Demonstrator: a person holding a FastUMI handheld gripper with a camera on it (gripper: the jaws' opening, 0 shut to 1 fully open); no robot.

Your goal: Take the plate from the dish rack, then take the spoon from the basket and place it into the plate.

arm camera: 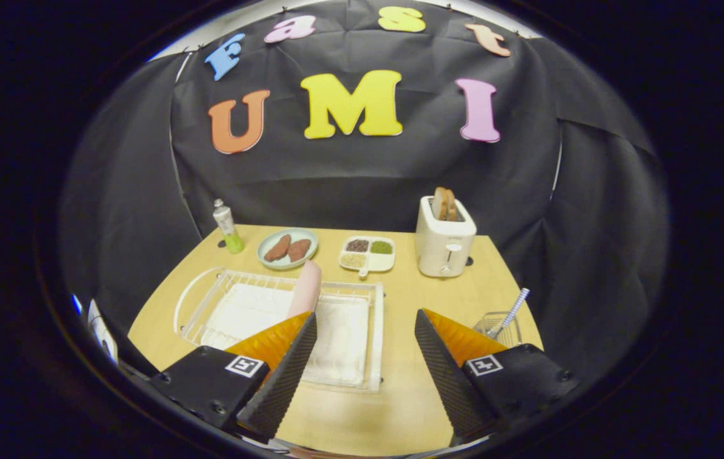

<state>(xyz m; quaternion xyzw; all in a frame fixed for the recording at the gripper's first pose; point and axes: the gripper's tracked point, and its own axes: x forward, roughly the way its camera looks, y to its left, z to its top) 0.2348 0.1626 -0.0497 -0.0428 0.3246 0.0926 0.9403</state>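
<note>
Claw (pixel 365 376): fingers spread wide, nothing held, nothing touched; bare worktop (pixel 400 408) visible in the gap between them.

Just ahead of the left finger: white wire dish rack (pixel 362 299), lying flat, its near corner partly covered by that finger. Near rim of rack running across just ahead of the gap, with open worktop on the claw's side of it. Pale pink plate (pixel 306 288) standing on edge in the rack, directly beyond the left fingertip, apart from it.

Beyond the right finger, slightly outward: small wire basket (pixel 503 322) close to the right edge of the worktop. Spoon (pixel 514 310) with striped handle leaning upright in the basket, handle tip above the basket rim.

Between rack and basket: clear strip of worktop leading ahead from the gap.

Farther ahead, along the back edge of the worktop, from left to right: green-bottomed bottle (pixel 227 225); round plate with two brown pieces (pixel 287 248); divided tray (pixel 368 254) with three fillings; white toaster (pixel 445 237) with toast standing in its slot. All well apart from the claw.

Worktop narrowing toward the back; black cloth wall behind and on both sides.
</note>
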